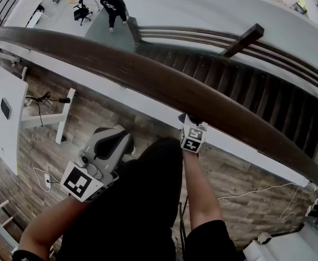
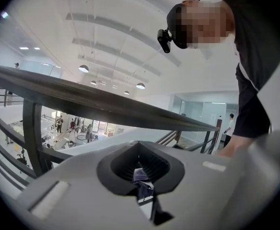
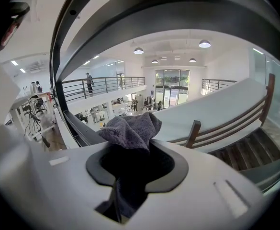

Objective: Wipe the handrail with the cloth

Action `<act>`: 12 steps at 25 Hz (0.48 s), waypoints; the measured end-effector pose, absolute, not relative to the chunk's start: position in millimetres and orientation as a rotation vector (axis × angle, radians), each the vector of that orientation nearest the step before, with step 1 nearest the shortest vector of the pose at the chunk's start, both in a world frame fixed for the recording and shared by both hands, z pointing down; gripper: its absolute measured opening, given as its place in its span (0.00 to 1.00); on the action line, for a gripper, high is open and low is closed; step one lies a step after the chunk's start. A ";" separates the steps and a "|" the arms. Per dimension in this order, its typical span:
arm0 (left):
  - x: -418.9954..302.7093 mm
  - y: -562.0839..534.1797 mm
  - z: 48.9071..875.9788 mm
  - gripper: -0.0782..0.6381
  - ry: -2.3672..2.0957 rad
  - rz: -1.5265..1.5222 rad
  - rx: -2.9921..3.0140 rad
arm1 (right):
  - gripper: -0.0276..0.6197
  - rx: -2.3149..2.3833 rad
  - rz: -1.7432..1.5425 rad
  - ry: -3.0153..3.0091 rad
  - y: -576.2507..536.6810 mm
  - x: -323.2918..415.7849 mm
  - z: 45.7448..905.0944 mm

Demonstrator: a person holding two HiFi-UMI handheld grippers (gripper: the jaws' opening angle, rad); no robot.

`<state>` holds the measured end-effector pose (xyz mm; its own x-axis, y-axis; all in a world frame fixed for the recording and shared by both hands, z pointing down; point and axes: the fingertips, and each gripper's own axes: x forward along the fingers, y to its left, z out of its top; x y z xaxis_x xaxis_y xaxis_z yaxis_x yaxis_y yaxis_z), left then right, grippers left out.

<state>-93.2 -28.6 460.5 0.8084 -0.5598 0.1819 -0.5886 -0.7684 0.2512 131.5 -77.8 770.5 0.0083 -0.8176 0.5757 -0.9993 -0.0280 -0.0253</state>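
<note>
Handrail, dark wood, over staircase

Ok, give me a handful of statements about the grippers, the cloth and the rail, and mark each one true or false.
1. The right gripper is closed on a grey cloth. True.
2. The left gripper grips the handrail. False: it is apart from the rail, on the person's side of it, and holds nothing.
3. The handrail is dark brown. True.
4. Nobody is on the floor below. False: a person in dark clothes stands down there.
5. Stairs run down on the far side of the rail. True.
</note>
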 end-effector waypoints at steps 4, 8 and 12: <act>-81.9 -24.5 458.5 0.11 -0.867 0.131 2.708 | 0.21 1.901 0.625 -1.854 -69.5 144.4 772.1; -71.7 -21.9 458.9 0.11 -0.858 0.110 2.714 | 0.21 1.909 0.635 -1.854 -64.1 154.8 771.2; -61.0 -14.1 465.0 0.11 -0.825 0.133 2.702 | 0.21 1.914 0.640 -1.845 -59.3 164.6 771.8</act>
<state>-61.0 -14.1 465.0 0.8298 -0.5291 0.1775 -0.5581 -0.7853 0.2680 164.6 -59.3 771.8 0.0213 -0.8131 0.5817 -0.9987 -0.0448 -0.0260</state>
